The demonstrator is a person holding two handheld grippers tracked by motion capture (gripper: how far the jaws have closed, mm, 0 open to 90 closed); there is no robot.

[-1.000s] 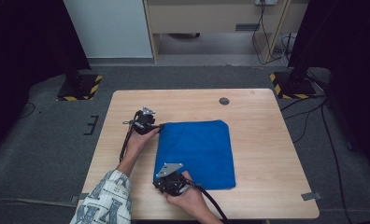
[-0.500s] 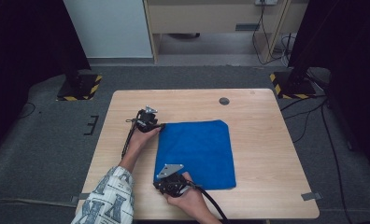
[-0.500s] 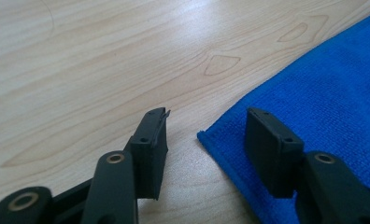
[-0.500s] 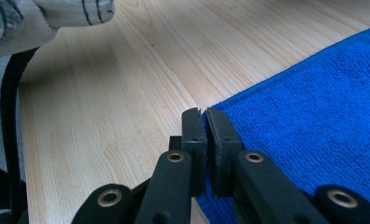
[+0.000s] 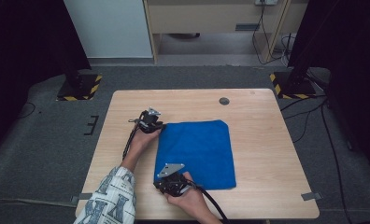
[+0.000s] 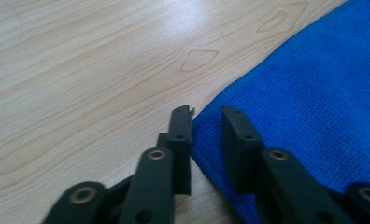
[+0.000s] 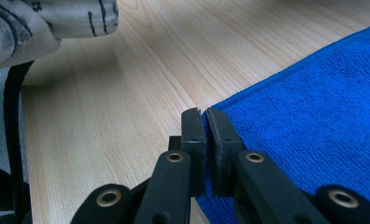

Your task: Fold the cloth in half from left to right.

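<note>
While the blue cloth (image 5: 195,154) lies flat near the middle of the wooden table (image 5: 267,154), we hold a gripper at each of its two left corners, and the step in hand looks like taking hold of that left edge, probably to lift or fold it.

We judge the right gripper (image 7: 202,116) to be ahead. Its jaws stand nearly pressed together, pinching the cloth's near left corner, with a thin blue sliver of hem showing between them. The left gripper (image 6: 206,116) is not there yet: its jaws are spread, with a clear gap between them. The cloth's far left corner lies in that gap, the hem running just inside the left-hand jaw, while the other jaw stands over the cloth itself.

To do this well, we should keep the left gripper's tips low against the table beside the cloth, so that the lower jaw slides under the hem instead of pushing it into a wrinkle. Then we close fully before raising anything. Both pinches should sit equally deep into the cloth, or the left edge will hang crooked once it leaves the table.

From the high view, the right gripper (image 5: 171,179) sits at the cloth's near left corner and the left gripper (image 5: 151,122) at its far left corner, with the patterned sleeve (image 5: 109,198) just off the cloth's near left side.
</note>
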